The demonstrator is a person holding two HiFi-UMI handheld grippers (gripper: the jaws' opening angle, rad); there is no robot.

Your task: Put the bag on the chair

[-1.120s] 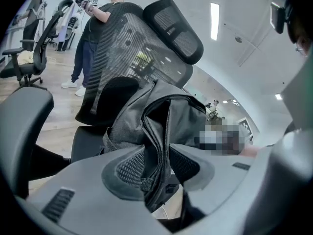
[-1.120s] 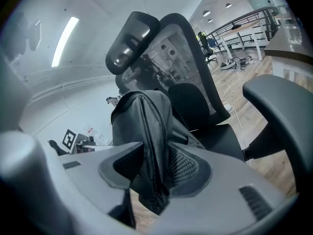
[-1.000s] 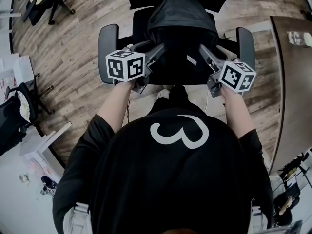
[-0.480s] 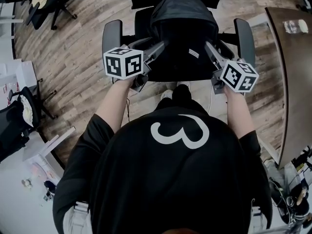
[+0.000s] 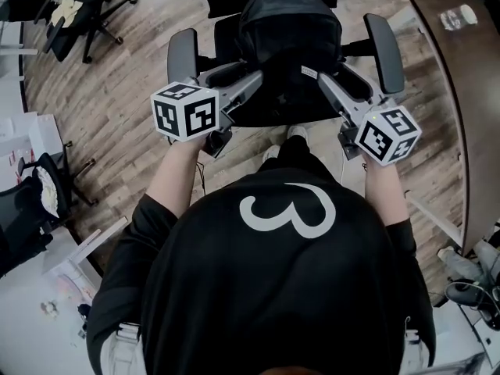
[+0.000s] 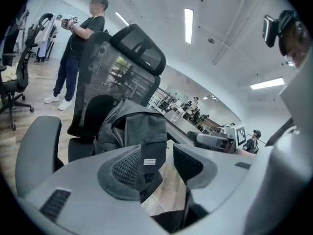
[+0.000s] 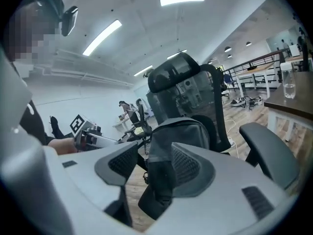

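A dark grey backpack (image 5: 289, 30) stands upright on the seat of a black office chair (image 5: 182, 53), leaning on the mesh backrest (image 6: 112, 72). My left gripper (image 5: 242, 79) is at the bag's left side and my right gripper (image 5: 337, 80) at its right side. Both sets of jaws have just been opening and are wide open. In the left gripper view the backpack (image 6: 132, 126) sits ahead of my left gripper (image 6: 159, 165); a labelled strap (image 6: 145, 163) hangs in the gap beside one pad, unpressed. In the right gripper view a strap (image 7: 161, 180) hangs between the spread jaws of my right gripper (image 7: 154, 168).
A brown table (image 5: 469, 92) with a bottle (image 5: 455, 16) runs along the right. Other office chairs stand at the upper left (image 5: 78, 6) and far left (image 5: 31, 194). A person (image 6: 80, 48) stands beyond the chair. The floor is wood planks.
Both grippers have lifted and drawn back a little from the bag's sides, and their jaws stand wider apart. The backpack stays on the chair seat.
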